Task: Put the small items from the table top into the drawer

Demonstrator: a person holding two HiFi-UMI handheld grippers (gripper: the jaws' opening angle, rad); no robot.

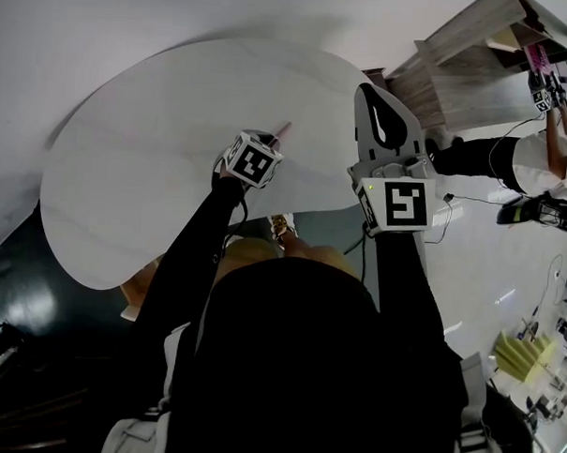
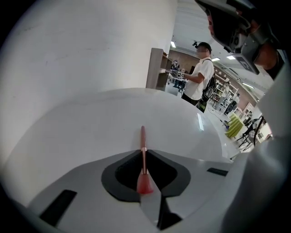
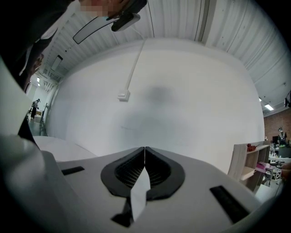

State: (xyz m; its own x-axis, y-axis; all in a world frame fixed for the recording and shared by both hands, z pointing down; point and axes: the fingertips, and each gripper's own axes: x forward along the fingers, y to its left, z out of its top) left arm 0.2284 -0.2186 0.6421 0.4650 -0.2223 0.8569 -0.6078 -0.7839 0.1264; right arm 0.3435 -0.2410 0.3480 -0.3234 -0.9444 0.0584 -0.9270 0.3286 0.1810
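Brush (image 2: 142,136), slim and pink, is clamped between the jaws of the left gripper (image 2: 143,151), low over the table (image 1: 145,177) on its near side. Whether it touches the top is unclear. Its long axis runs straight along the jaws, handle poking toward the table's middle, bristle end back inside. Right gripper (image 3: 144,149), over the table's right edge, is clenched on nothing. Drawer not in view. The carry looks like the left hand's job.
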